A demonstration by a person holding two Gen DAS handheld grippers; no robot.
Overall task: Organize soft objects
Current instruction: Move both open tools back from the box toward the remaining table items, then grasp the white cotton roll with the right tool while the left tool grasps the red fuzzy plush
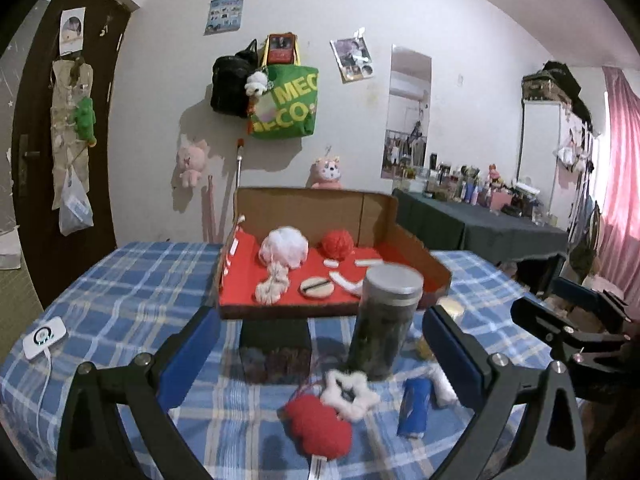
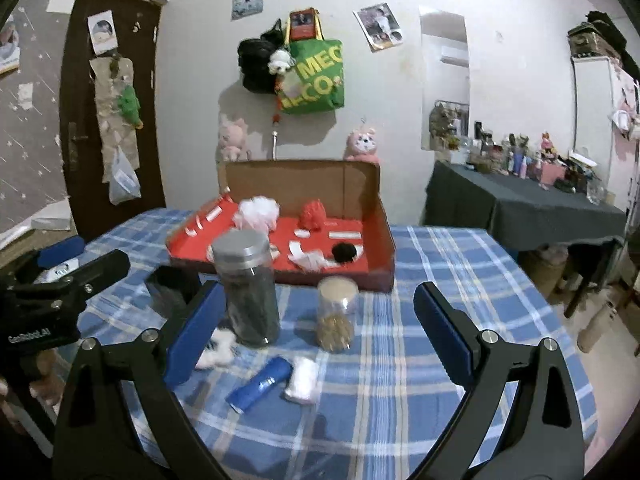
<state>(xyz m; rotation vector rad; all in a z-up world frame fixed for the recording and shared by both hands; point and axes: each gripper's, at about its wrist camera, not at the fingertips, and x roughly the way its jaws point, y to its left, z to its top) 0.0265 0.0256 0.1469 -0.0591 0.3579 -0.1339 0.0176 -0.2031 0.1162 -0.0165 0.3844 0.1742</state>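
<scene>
Between the left gripper's (image 1: 320, 350) wide-open, empty jaws lie a red knitted piece (image 1: 318, 426) and a white fuzzy star (image 1: 349, 393), probably next for the red-lined cardboard box (image 1: 416, 248) beyond, where other soft things already sit. Ahead of the right gripper (image 2: 316, 332), equally wide and empty, stand two jars on the blue checked tablecloth (image 2: 420, 360); toys and bags hang on the wall.

The left gripper (image 1: 320, 354) gapes wide over the checked tablecloth (image 1: 132, 280). Between its jaws lie a red knitted piece (image 1: 318, 426) and a white fluffy ring (image 1: 349, 394), touching, near a tall jar (image 1: 386, 320).
</scene>
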